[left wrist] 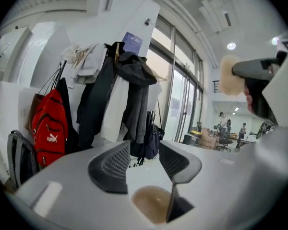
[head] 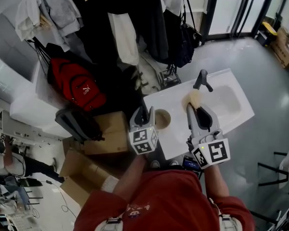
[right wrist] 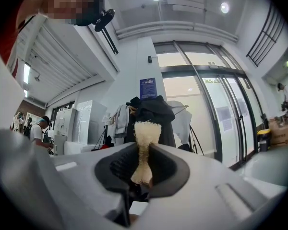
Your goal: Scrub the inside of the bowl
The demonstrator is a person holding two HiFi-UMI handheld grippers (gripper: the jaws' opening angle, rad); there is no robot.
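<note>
Item 1. Round tan bowl [head: 162, 119] [left wrist: 150, 203]: stands upright on the white moulded table [head: 177, 139], at that table's left end, close to its edge. Interior empty as far as shown.

Item 2. Left tool [head: 144, 112] [left wrist: 143, 150]: held just left of the bowl and above it. Its ribbed dark jaws stand wide apart with nothing between them. In the left gripper view, the bowl shows beneath and just beyond the jaws, untouched.

Item 3. Right tool [head: 198, 105] [right wrist: 144, 148]: held to the right of the bowl, clear of it. Its jaws are closed on item 4.

Item 4. Pale yellow sponge [head: 195, 98] [right wrist: 145, 128] [left wrist: 228, 75]: pinched at its middle between the right tool's pads, with its coarse upper end standing out past the jaw tips. Apart from the bowl.

Item 5. Shallow sink basin [head: 227, 101]: sunk into the table, right of the bowl, beyond the right tool.

Item 6. Red backpack [head: 78, 86] [left wrist: 49, 127]: well left of the bowl, off the table.

Item 7. Brown cardboard box [head: 109, 134]: left of the bowl, on the floor.

Item 8. Dark and white coats [head: 135, 25] [left wrist: 129, 97]: hanging beyond the bowl.
</note>
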